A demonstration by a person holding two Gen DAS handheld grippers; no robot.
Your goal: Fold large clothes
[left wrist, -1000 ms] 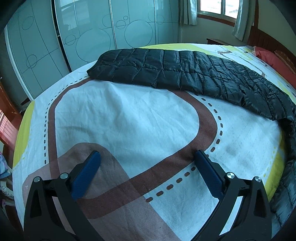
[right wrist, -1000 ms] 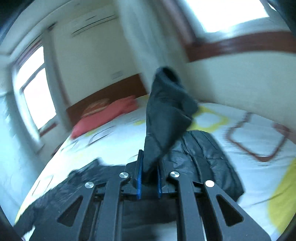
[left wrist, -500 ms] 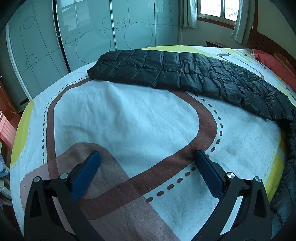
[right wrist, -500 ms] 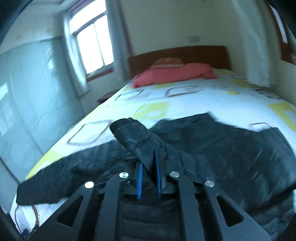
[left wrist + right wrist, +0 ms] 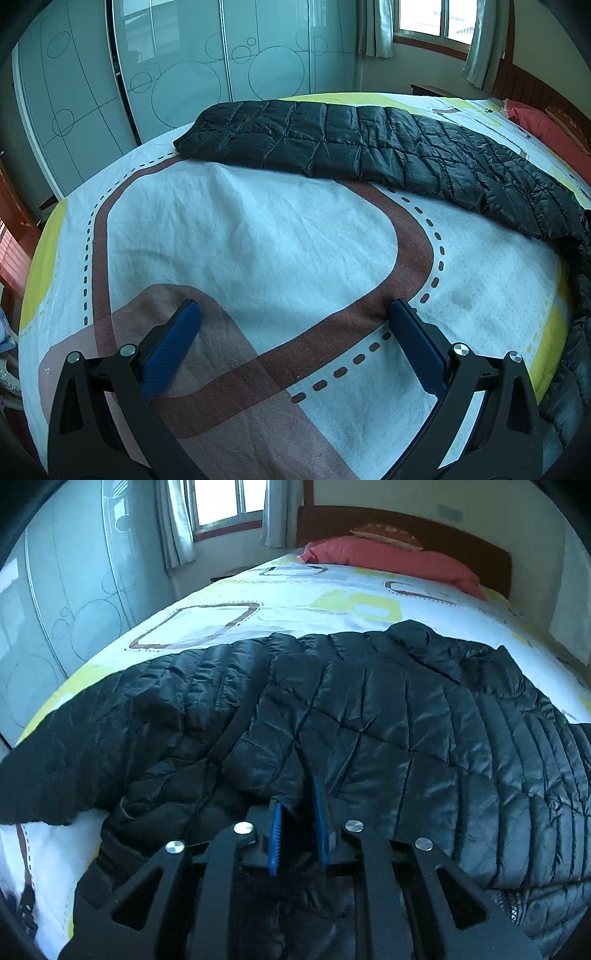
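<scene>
Fabric of the black puffer jacket [image 5: 369, 716] sits pinched in the right gripper [image 5: 298, 812], best laid flat before release, while the left gripper [image 5: 293, 332] hangs spread wide over bare bedsheet [image 5: 258, 229].

Black quilted jacket [image 5: 406, 716]; white bedsheet [image 5: 258, 229] with brown and yellow bands; red pillow [image 5: 388, 559]

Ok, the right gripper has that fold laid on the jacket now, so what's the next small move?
Probably open the right gripper and back off: the black puffer jacket fabric it pinches already rests on the jacket body. The left gripper is open over bare bedsheet, free for the outstretched sleeve.
</scene>
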